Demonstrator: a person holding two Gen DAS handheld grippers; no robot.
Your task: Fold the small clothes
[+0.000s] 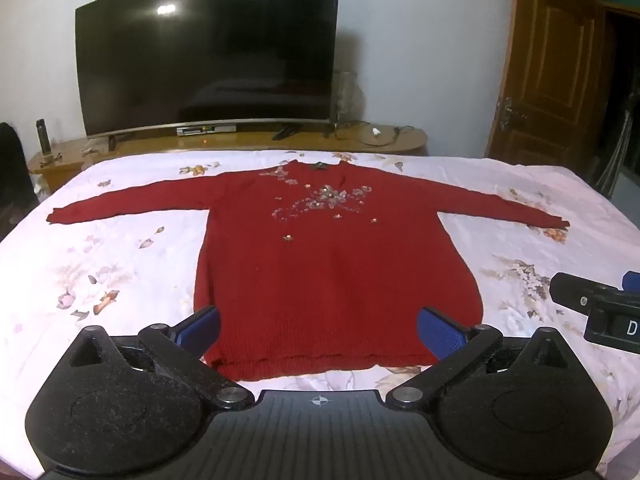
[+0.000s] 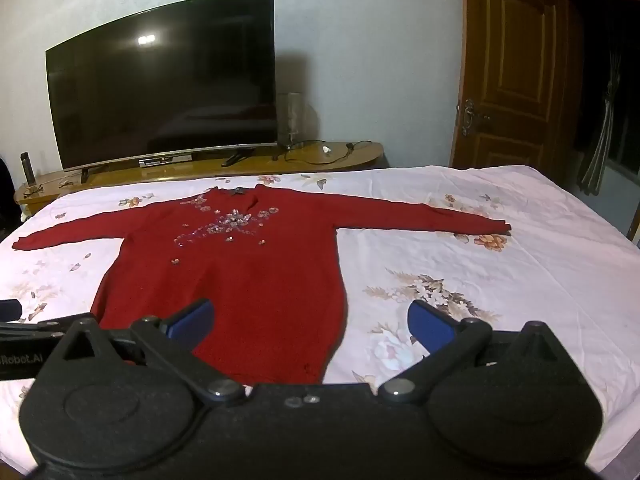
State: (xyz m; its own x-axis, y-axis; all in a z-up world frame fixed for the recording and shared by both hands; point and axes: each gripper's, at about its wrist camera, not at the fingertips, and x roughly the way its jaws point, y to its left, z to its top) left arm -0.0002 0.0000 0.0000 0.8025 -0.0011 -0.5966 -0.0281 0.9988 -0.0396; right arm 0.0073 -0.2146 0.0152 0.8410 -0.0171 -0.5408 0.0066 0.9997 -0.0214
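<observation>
A red knitted sweater (image 1: 332,264) (image 2: 248,280) with a sequin flower pattern on the chest lies flat on the bed, front up, both sleeves stretched out sideways, collar at the far end. My left gripper (image 1: 318,326) hangs open above the sweater's near hem, nothing between its blue pads. My right gripper (image 2: 310,322) is open too, over the sweater's lower right edge, and holds nothing. In the left wrist view the right gripper shows at the right edge (image 1: 596,308); in the right wrist view part of the left gripper (image 2: 28,344) shows at the left.
The bed carries a pale pink floral sheet (image 1: 100,272) (image 2: 500,280). Beyond its far edge stands a low wooden cabinet (image 1: 248,142) with a big dark TV (image 1: 208,52), cables and a bottle (image 1: 42,136). A brown wooden door (image 2: 512,64) stands open at the right.
</observation>
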